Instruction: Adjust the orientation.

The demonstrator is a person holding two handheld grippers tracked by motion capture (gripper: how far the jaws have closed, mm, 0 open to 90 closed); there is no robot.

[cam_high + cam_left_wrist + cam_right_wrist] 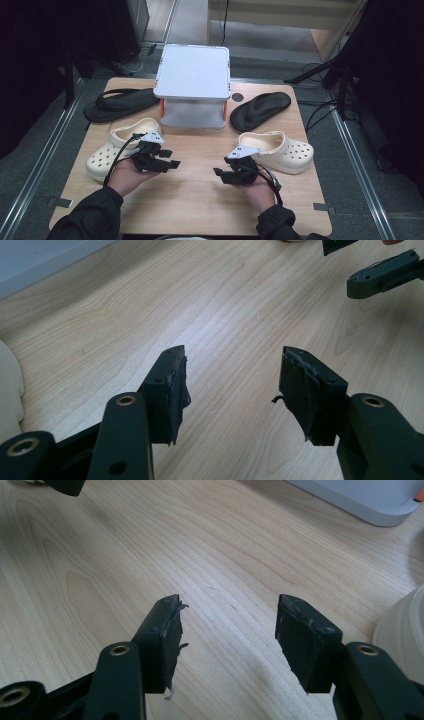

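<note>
Both grippers rest low over the bare middle of the wooden table (200, 190), and nothing is held. The left gripper (170, 159) has its jaws spread wide with only wood grain between them; the right gripper (220, 175) stands the same way, empty. Just beside each sits a cream clog – the left clog (117, 147) to the outer side of the left hand, the right clog (280, 150) to the outer side of the right. Behind them a white two-tier rack (192, 85) stands between two black flip-flops.

The likely trouble is a poor grip: the clogs are soft and rounded, so jaws closing on a thin wall or the heel strap could slip – or drag the clog into the rack.
</note>
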